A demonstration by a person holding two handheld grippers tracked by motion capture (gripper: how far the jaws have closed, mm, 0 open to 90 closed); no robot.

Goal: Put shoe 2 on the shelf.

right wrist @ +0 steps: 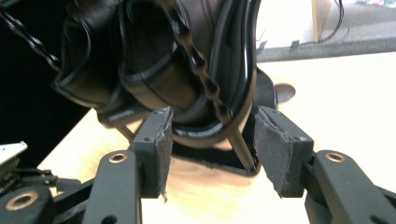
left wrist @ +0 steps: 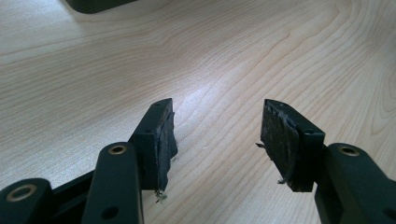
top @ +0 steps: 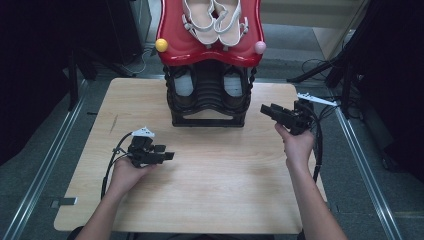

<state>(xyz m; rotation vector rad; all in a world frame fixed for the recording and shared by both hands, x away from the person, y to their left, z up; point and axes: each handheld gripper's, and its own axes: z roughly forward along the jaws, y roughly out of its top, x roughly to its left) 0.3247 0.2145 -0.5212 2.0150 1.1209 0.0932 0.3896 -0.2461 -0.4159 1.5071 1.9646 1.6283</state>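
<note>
A shoe rack stands at the table's far middle. Its red top shelf [top: 175, 50] carries a pair of white sandals [top: 214, 20]. The black lower tier [top: 209, 107] holds dark shoes with pale insides [top: 184, 85]. My left gripper [top: 168, 156] lies low over bare wood in front of the rack; its jaws [left wrist: 217, 121] are open with nothing between them. My right gripper [top: 265, 109] hovers just right of the rack and points at it. Its jaws [right wrist: 210, 128] are open, and the black rack frame [right wrist: 187, 74] looms close beyond the pads with a twisted black post [right wrist: 205, 84].
The wooden table [top: 210, 195] has grey floor rails on both sides. A yellow knob [top: 161, 45] and a pink knob [top: 260, 47] sit on the red shelf's front corners. Black stands and cables [top: 345, 75] crowd the right. The rack's base corner [left wrist: 93, 4] edges the left gripper view.
</note>
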